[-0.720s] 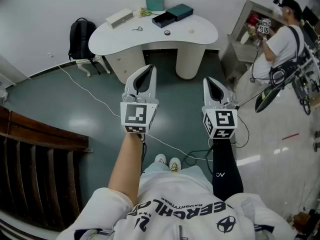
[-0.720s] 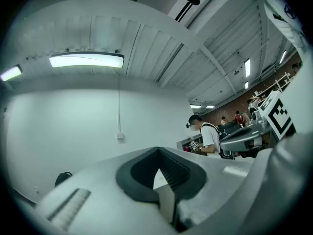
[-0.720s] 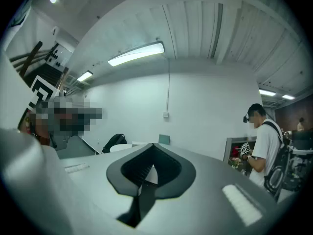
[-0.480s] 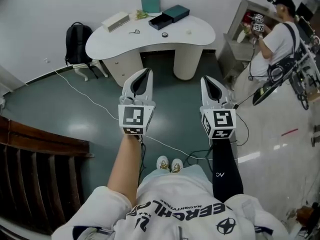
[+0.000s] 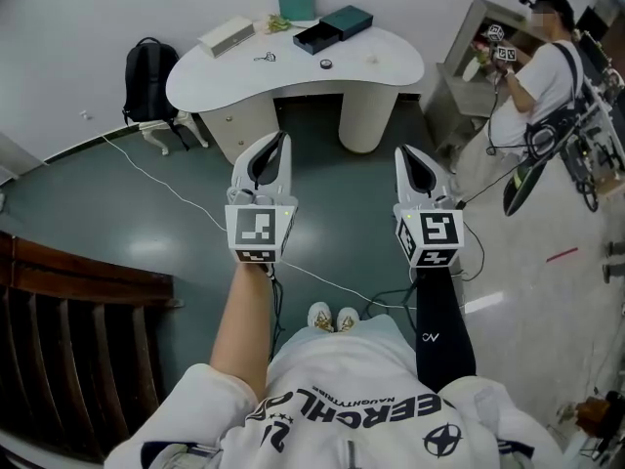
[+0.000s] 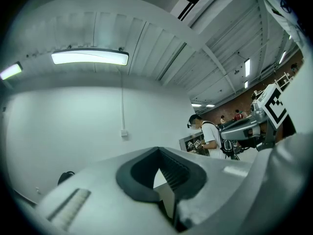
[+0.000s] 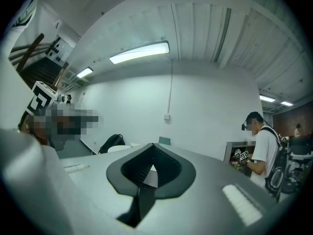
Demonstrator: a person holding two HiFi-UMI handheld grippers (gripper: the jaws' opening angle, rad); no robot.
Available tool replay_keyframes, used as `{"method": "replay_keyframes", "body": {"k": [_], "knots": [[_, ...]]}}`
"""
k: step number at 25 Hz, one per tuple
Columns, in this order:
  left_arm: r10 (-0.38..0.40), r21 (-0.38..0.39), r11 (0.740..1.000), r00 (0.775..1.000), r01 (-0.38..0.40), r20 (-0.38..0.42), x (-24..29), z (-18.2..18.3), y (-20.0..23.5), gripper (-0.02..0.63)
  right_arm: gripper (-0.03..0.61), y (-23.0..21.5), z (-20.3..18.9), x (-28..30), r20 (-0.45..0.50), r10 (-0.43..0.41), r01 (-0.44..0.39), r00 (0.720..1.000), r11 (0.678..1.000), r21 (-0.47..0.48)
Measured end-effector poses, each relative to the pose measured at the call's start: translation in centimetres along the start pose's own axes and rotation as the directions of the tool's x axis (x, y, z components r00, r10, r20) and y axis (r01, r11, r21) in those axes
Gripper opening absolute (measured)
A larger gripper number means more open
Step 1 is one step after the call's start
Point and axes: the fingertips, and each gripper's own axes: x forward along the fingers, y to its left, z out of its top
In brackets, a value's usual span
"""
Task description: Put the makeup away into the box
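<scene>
Head view: left gripper [image 5: 277, 137] and right gripper [image 5: 404, 152] held level, closed.

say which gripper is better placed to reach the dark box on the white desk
Left, only slightly. The left gripper lines up nearer the open dark box than the right gripper. Both are shut, empty and well short of the desk.

a white curved desk [image 5: 293, 71] stands against the white wall [image 5: 88, 8] on a dark green floor [image 5: 137, 233].
</scene>
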Motion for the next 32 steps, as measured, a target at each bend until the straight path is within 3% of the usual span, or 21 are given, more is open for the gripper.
{"method": "replay_keyframes", "body": {"k": [2, 4, 5, 21, 32], "knots": [[-0.003, 0.001, 1.000, 1.000, 0.003, 0.000, -0.1, -0.2, 0.3, 0.008, 0.058, 0.4, 0.3, 0.3, 0.026, 0.001, -0.002, 1.000, 1.000, 0.022], [-0.003, 0.004, 1.000, 1.000, 0.003, 0.001, 0.0, -0.1, 0.6, 0.008, 0.199, 0.8, 0.6, 0.7, 0.040, 0.008, -0.009, 0.999, 0.999, 0.036], [-0.004, 0.005, 1.000, 1.000, 0.004, 0.001, 0.1, -0.1, 0.8, 0.008, 0.206, 0.8, 0.7, 0.8, 0.042, 0.005, -0.007, 0.999, 0.999, 0.041], [-0.074, -0.029, 0.997, 0.997, 0.074, -0.012, 4.4, -1.0, -1.0, 0.008, 0.215, -2.5, -0.8, 2.3, 0.029, -0.041, 0.040, 0.999, 0.998, 0.054], [-0.083, -0.038, 0.996, 0.996, 0.083, -0.022, 17.5, -3.0, 0.9, 0.008, 0.213, -9.7, -2.2, 14.3, 0.038, -0.017, 0.014, 0.999, 0.997, 0.078]]}}
